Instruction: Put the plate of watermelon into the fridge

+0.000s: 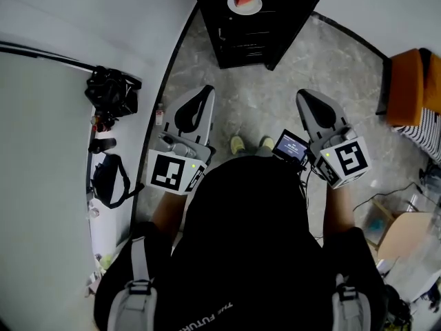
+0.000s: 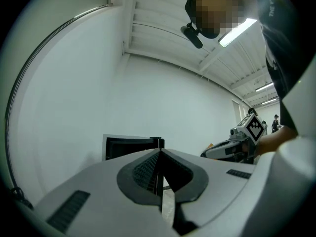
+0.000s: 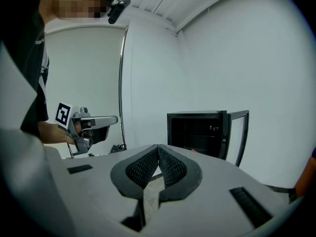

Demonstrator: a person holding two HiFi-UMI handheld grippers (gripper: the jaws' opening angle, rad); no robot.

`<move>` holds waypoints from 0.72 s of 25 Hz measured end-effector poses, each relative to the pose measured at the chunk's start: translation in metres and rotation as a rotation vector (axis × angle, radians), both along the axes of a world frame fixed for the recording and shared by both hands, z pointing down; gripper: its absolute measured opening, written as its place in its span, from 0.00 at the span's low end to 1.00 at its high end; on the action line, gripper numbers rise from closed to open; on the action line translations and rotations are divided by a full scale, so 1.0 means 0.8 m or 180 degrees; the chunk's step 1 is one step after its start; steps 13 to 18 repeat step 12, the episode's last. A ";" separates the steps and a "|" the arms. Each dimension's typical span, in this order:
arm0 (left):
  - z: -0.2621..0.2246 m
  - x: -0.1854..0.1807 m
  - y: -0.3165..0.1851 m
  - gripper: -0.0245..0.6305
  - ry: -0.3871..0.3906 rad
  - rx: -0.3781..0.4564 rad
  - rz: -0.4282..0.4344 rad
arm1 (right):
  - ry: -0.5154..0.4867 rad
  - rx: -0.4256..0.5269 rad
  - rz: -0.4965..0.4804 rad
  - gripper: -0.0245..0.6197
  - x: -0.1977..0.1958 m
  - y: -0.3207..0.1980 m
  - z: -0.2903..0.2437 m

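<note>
Bright, even indoor light washes the white walls (image 3: 256, 58) and pale stone floor (image 1: 275, 95), leaving only faint shadows. In the left gripper view the ceiling strip lights (image 2: 238, 31) flare. All three views bulge fisheye-fashion, and both gripper views have black corners. The fridge (image 1: 275, 33) interior and the person's black top (image 1: 255, 240) lose detail in darkness.

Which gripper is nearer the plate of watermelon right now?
Left, narrowly. The left gripper is below-left of the plate of watermelon in the head view; the right gripper sits farther out, below-right.
</note>
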State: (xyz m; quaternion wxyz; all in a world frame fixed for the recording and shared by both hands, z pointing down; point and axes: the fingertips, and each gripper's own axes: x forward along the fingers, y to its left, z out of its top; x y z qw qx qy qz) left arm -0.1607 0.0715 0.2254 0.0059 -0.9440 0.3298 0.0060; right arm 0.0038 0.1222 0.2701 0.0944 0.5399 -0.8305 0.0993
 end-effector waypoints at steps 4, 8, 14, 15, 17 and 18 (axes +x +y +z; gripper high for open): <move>-0.001 0.003 -0.001 0.06 0.0008 0.0020 0.0057 | 0.0013 0.0012 0.0051 0.06 -0.002 0.002 0.001; 0.002 0.005 0.000 0.06 0.0003 0.0015 0.0082 | 0.0006 0.0102 0.0097 0.06 -0.003 -0.002 -0.007; 0.001 0.008 -0.003 0.06 -0.0012 0.0002 0.0091 | 0.0014 0.0145 0.0088 0.06 -0.004 -0.008 -0.014; 0.001 0.008 -0.003 0.06 -0.0012 0.0002 0.0091 | 0.0014 0.0145 0.0088 0.06 -0.004 -0.008 -0.014; 0.001 0.008 -0.003 0.06 -0.0012 0.0002 0.0091 | 0.0014 0.0145 0.0088 0.06 -0.004 -0.008 -0.014; 0.001 0.008 -0.003 0.06 -0.0012 0.0002 0.0091 | 0.0014 0.0145 0.0088 0.06 -0.004 -0.008 -0.014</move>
